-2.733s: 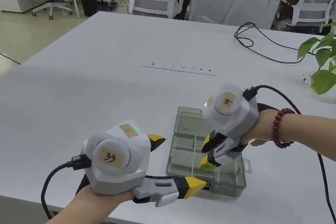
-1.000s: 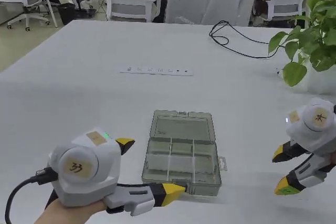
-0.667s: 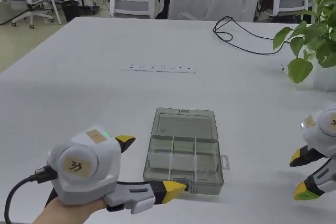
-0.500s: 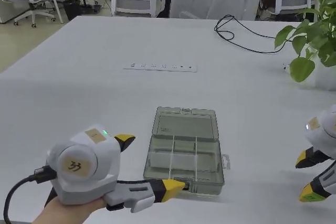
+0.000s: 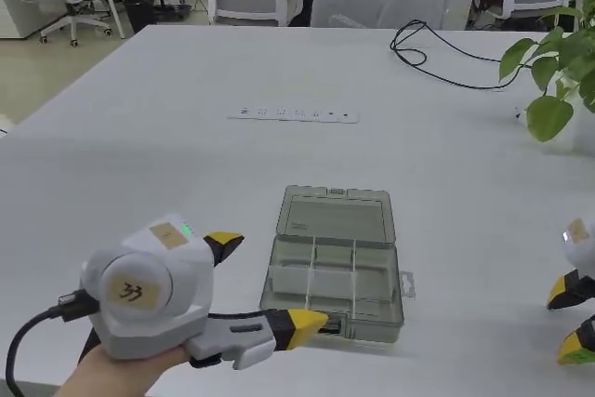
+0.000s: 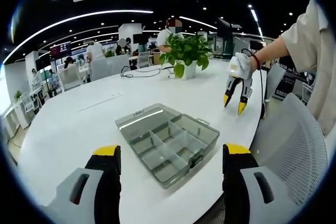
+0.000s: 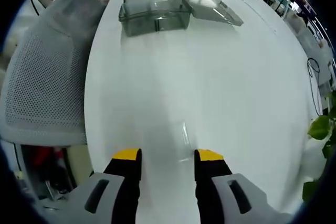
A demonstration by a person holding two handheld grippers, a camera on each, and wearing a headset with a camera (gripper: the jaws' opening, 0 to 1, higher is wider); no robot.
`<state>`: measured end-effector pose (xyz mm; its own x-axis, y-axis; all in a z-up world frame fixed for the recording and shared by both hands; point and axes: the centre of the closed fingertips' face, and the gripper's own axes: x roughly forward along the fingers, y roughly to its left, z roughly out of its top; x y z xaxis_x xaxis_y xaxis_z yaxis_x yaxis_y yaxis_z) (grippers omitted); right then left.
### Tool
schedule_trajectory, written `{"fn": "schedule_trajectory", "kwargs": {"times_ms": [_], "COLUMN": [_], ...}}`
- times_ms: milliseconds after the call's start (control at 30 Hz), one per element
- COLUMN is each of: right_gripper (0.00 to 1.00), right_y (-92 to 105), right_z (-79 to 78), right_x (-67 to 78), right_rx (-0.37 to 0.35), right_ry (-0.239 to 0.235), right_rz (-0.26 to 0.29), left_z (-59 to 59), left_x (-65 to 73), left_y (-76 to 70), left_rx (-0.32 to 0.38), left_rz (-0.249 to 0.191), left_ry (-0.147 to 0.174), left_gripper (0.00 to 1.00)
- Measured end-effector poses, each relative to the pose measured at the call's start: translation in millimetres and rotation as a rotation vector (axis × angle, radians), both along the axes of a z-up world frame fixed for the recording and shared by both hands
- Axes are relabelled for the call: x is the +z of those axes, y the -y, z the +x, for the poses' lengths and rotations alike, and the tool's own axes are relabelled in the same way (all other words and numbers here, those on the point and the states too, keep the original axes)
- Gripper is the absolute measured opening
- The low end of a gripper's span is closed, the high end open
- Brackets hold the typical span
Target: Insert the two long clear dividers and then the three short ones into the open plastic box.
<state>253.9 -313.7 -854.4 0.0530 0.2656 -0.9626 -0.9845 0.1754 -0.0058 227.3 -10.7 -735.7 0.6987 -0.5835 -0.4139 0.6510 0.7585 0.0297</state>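
Note:
The open plastic box (image 5: 335, 278) lies on the white table, its lid (image 5: 337, 216) folded flat behind it. Clear dividers (image 5: 312, 262) stand inside and split it into several compartments (image 6: 164, 141). My left gripper (image 5: 268, 284) is open at the box's front left corner, one jaw along the front wall, nothing held; its own view looks straight at the box between the jaws (image 6: 171, 151). My right gripper (image 5: 569, 320) hovers open and empty far to the right (image 6: 234, 100). A faint clear strip (image 7: 185, 131), perhaps a divider, lies just ahead of its jaws (image 7: 168, 156).
A flush power strip (image 5: 296, 115) sits behind the box. A black cable (image 5: 437, 48) and a potted plant (image 5: 556, 72) are at the back right. A mesh chair (image 7: 47, 77) stands along the table's near edge.
My right gripper left the box and swung away to the right, open and empty. The left gripper stayed by the box's front left corner. The head camera shifted.

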Motion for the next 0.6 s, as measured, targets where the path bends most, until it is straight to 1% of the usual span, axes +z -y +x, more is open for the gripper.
{"fn": "schedule_trajectory", "kwargs": {"times_ms": [133,167,267,367,600], "right_gripper": [0.38,0.37,0.34,0.33,0.32], "right_y": [2.3,0.5,-0.9,-3.2,-4.9], "right_z": [-1.2,-4.2,-6.7,-10.0,-14.4], "right_x": [-0.4,1.3,3.5,5.3,8.1], "right_rx": [0.006,0.011,-0.003,-0.011,-0.03], "right_ry": [0.005,0.006,0.009,0.008,0.017], "right_rz": [-0.008,-0.009,-0.01,-0.006,-0.005], "left_z": [-0.6,-1.1,-2.1,-2.2,-3.6], "left_x": [-0.5,-1.1,-1.5,0.9,2.9], "left_y": [-1.0,-1.0,-0.6,0.0,-0.9], "left_rx": [0.006,0.005,0.002,0.004,0.007], "left_rz": [-0.001,0.0,0.003,-0.008,-0.001], "left_ry": [-0.001,-0.003,-0.003,0.001,0.006], "left_gripper": [0.79,0.79,0.78,0.76,0.76]}}
